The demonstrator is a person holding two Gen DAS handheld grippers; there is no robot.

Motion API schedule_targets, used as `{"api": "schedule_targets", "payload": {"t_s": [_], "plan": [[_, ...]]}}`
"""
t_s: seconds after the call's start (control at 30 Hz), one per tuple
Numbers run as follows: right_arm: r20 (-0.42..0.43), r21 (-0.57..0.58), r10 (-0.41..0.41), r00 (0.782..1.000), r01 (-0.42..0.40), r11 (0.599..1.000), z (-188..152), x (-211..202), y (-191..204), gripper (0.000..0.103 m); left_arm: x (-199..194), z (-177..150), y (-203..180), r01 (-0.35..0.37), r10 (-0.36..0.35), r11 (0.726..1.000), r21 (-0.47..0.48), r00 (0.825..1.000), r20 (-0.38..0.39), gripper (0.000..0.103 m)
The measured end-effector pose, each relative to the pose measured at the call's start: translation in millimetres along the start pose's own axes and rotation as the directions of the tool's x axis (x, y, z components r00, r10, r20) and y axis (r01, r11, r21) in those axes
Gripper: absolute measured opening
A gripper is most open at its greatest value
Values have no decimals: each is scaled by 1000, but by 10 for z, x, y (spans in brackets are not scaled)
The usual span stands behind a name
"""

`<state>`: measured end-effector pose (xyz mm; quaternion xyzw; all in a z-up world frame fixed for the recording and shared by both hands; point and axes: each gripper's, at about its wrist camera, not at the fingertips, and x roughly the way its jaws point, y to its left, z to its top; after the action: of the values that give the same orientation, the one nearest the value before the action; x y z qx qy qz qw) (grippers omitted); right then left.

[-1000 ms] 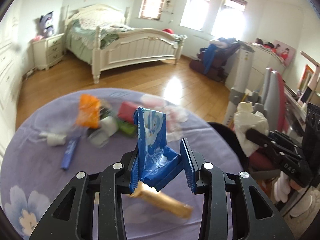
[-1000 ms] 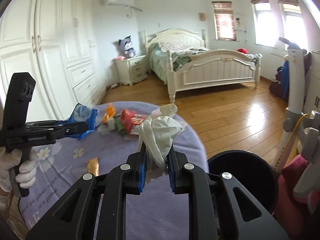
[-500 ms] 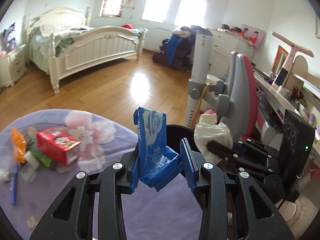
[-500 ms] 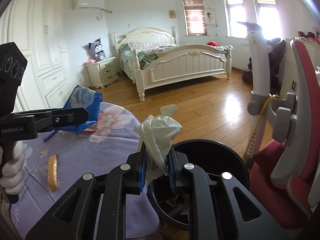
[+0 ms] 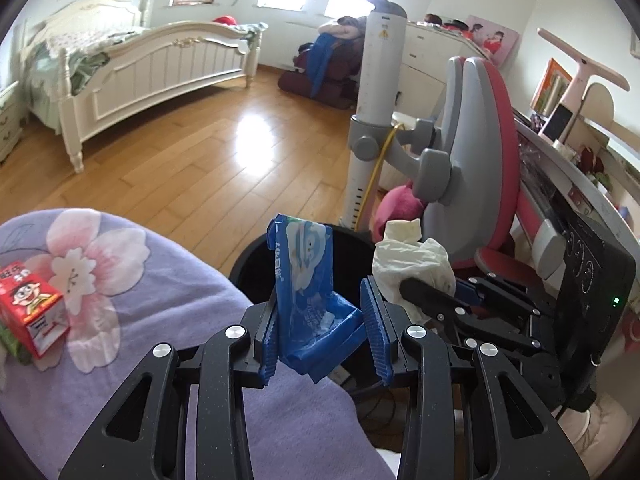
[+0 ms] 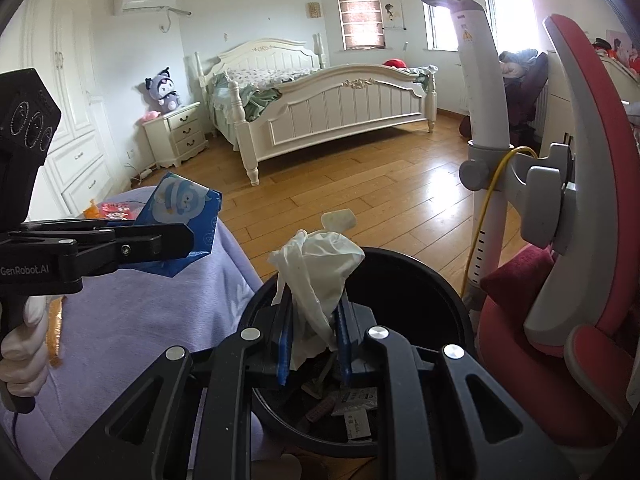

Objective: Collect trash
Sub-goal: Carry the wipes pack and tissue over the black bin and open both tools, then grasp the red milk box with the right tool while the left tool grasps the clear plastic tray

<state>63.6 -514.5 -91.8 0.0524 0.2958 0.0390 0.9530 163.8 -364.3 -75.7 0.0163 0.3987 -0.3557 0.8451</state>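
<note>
Lettering on the side of the left tongs (image 6: 152, 240) reads "GenRobot.AI", seen from the right wrist view. They are closed on a blue wrapper (image 5: 310, 280) printed with a pale cartoon figure and a column of small white characters too fine to read; the wrapper stands upright between the blue pads and sits over the near rim of the black bin (image 6: 452, 300).

The right tongs (image 6: 312, 344) grip a crumpled white glove (image 6: 320, 272), held directly above the bin's mouth. In the left wrist view this glove (image 5: 416, 256) shows at 3 o'clock from the wrapper, just beside it.

Inside the bin lie several scraps: small grey sachets with printed text that cannot be made out, and a dark reddish piece, at 6 o'clock under the glove.

On the table (image 5: 172, 320), covered in a lilac cloth with pink blossoms, a red carton (image 5: 32, 312) with a cartoon face and red characters stands at 9 o'clock from the wrapper, well apart from it. An orange wrapper (image 6: 91, 211) lies on the cloth at the far edge.
</note>
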Motion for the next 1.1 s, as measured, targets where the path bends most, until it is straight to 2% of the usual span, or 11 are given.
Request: {"api": "schedule_targets", "payload": {"t_s": [0.3, 0.37, 0.4, 0.43, 0.47, 0.53, 0.87, 1.0, 1.1], "plan": [[-16, 13, -24, 1000, 24, 1000, -33, 81, -148, 19, 229, 37, -171, 15, -14, 999, 35, 1000, -23, 38], [-18, 16, -39, 999, 39, 999, -38, 119, -209, 23, 253, 44, -194, 9, -8, 999, 47, 1000, -30, 38], [-21, 19, -48, 999, 48, 999, -38, 125, -219, 25, 262, 49, -208, -4, 5, 999, 52, 1000, -28, 47], [-29, 24, -61, 998, 61, 998, -42, 139, -238, 35, 272, 55, -227, -17, 19, 998, 58, 999, -26, 60], [-28, 28, -69, 997, 70, 997, -48, 136, -249, 51, 268, 64, -247, -31, 33, 997, 64, 999, -20, 66], [-13, 41, -71, 997, 72, 997, -59, 99, -271, 66, 225, 73, -277, -47, 46, 996, 74, 999, 5, 80], [-3, 6, -49, 999, 49, 999, 13, 21, -166, 66, -226, 60, -295, -86, 78, 990, 109, 994, 79, 81], [1, -45, -10, 1000, 10, 999, 122, 6, 47, 66, -559, -42, -78, -119, 111, 991, 57, 987, 118, 85], [2, -127, 60, 998, -59, 990, 274, 5, 364, 66, -938, -200, 304, -160, 165, 986, -47, 973, 160, 85]]}}
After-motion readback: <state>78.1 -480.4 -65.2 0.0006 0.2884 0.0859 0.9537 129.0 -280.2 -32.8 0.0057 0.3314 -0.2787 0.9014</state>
